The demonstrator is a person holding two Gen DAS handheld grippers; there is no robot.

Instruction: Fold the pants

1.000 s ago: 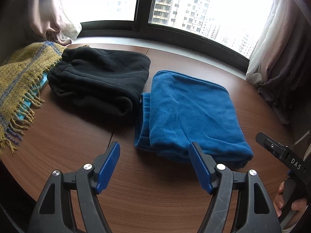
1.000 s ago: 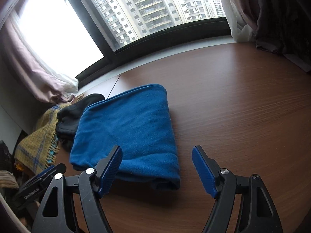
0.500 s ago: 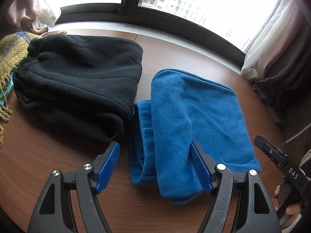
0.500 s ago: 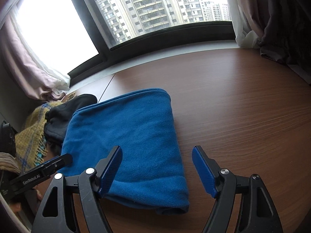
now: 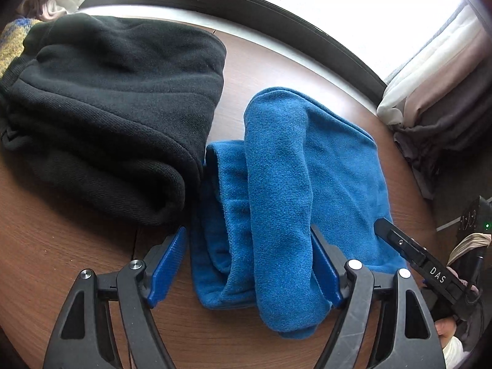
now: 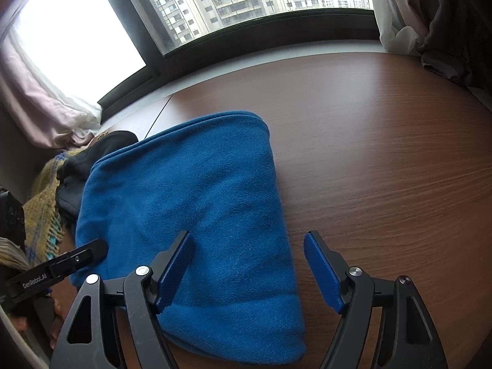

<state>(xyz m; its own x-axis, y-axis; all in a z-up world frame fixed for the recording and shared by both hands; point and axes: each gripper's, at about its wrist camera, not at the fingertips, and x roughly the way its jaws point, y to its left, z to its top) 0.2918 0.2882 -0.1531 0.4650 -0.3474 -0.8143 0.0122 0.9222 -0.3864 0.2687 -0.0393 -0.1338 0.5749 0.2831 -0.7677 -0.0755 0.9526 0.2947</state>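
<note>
The blue pants (image 5: 295, 190) are lying folded up on the brown worktop (image 6: 384, 153), right beside a folded black garment (image 5: 107, 107) that they're touching along one edge. The left gripper (image 5: 249, 264) is being held low over the near end of the pants, pads spread wide, and its jaws have just been opening a bit more; the near folded layers of the blue fabric are sitting between the two blue pads, with the right-side pad looking like it's brushing the cloth while the left-side one is staying clear, so nothing is being pinched. The right gripper (image 6: 249, 264) is being held over the other side of the same near edge, also spread wide, with the corner of the pants lying under its left pad and bare wood showing under the other one; whether that pad is actually touching can't be told. In each view a bit of the other gripper's black body is poking in from the side. A yellow fringed blanket (image 6: 43, 203) is being partly hidden behind the black garment, and curtains (image 5: 436, 92) are hanging by the window (image 6: 246, 0) at the back of the worktop.
</note>
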